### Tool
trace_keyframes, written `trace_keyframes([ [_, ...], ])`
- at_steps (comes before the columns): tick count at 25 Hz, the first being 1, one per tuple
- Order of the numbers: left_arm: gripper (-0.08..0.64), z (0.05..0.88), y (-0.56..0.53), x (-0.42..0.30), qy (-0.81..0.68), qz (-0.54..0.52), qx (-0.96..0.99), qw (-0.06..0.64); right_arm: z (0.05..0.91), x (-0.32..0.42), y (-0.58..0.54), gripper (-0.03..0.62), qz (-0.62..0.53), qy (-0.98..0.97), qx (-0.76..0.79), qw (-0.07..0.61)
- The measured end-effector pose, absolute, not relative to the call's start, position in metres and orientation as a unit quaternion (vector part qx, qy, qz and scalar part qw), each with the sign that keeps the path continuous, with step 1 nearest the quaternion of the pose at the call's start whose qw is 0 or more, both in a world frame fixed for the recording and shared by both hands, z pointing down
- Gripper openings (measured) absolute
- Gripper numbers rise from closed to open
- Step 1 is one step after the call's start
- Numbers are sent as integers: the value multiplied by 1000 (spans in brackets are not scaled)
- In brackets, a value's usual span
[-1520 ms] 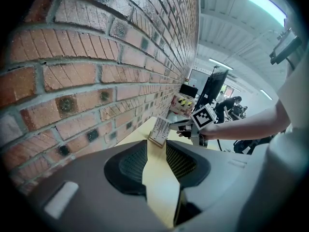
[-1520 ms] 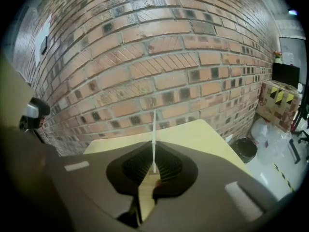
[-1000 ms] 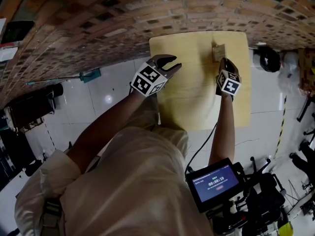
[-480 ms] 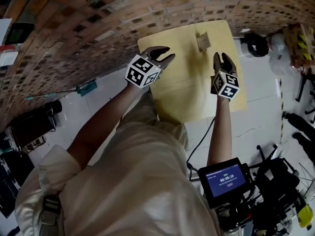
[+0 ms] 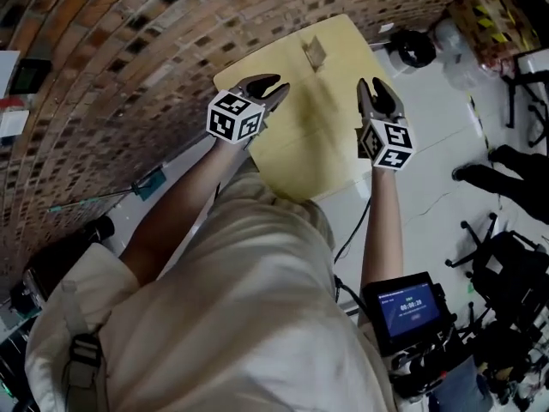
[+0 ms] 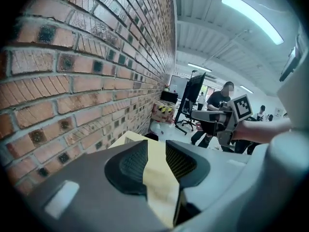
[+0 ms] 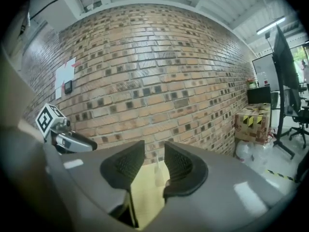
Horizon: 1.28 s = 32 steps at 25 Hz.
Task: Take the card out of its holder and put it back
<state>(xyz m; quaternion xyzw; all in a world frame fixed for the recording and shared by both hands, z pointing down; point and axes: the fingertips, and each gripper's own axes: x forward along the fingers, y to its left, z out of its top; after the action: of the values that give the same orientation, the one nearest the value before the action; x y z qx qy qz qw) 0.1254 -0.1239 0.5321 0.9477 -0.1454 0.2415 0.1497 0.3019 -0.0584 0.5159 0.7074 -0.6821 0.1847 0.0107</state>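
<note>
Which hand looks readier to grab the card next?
Probably right: the right gripper has open jaws framing the card holder straight ahead. The left gripper, also open, shows no card in its view.

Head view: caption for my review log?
Left gripper and right gripper open, empty, over the table; right jaws just opened; holder stands near wall.

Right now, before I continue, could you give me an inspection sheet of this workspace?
Surface: yellow table, bare except for the holder.
Job's things: card holder stands near the table's far edge; whether the card sits in it is too small to tell.
Clutter: nothing seen on the table.
Grippers: left gripper open, empty; right gripper jaws have just been opening, empty.
Cables: black cable hangs below the right arm.
Surroundings: brick wall, white floor, small screen.
</note>
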Motion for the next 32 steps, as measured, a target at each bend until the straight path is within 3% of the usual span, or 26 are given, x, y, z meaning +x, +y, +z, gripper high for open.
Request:
trace_keyframes([
  [14,135,545,-81,163,-72,287,945,142,515,336,11,132,201,-619,759,-35],
  [23,132,551,-78,159,9,286,947,142,516,317,33,146,223,-564,794,-29],
  [32,92,534,-104,109,55,271,953,121,502,263,35,155,232,-522,820,-35],
])
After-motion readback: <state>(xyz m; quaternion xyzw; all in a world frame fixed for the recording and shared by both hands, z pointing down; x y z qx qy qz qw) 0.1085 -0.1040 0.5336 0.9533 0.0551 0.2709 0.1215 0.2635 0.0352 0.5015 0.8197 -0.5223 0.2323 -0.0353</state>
